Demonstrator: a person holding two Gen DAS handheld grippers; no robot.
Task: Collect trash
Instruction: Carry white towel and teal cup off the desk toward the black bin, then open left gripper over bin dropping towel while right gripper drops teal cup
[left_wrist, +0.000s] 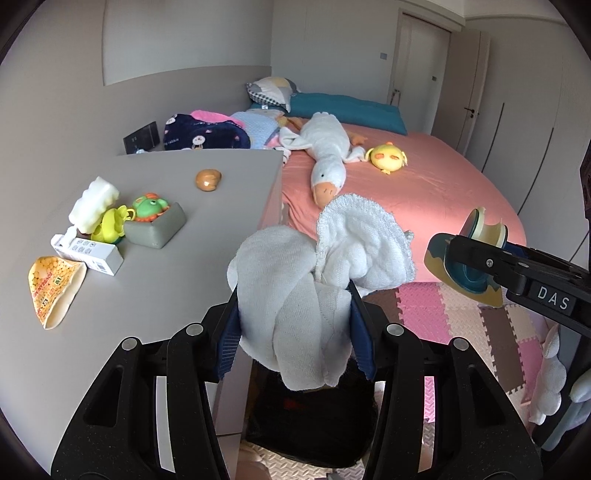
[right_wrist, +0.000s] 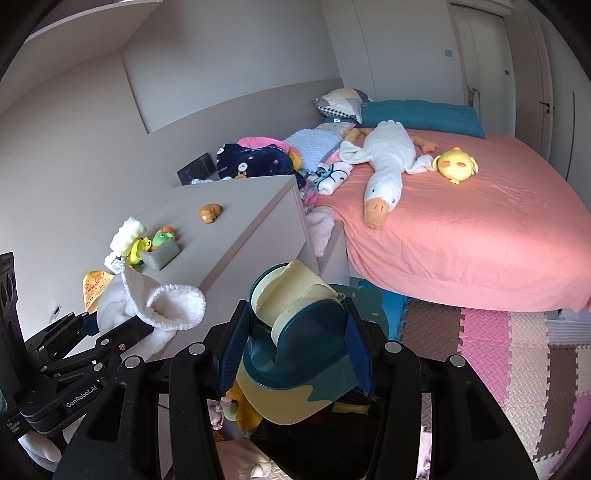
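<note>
My left gripper is shut on a bundle of white cloth, which bulges up and out between the blue pads. It hangs past the front edge of a grey dresser. The right wrist view shows that gripper and its cloth at the left. My right gripper is shut on a teal-and-cream plastic dish, also seen at the right of the left wrist view. A yellow printed wrapper and a white carton lie on the dresser top.
A grey tray with small toys and a brown bun-shaped toy sit on the dresser. A dark bag stands below the grippers. The pink-sheeted bed holds a goose plush and a yellow chick plush. Foam mats cover the floor.
</note>
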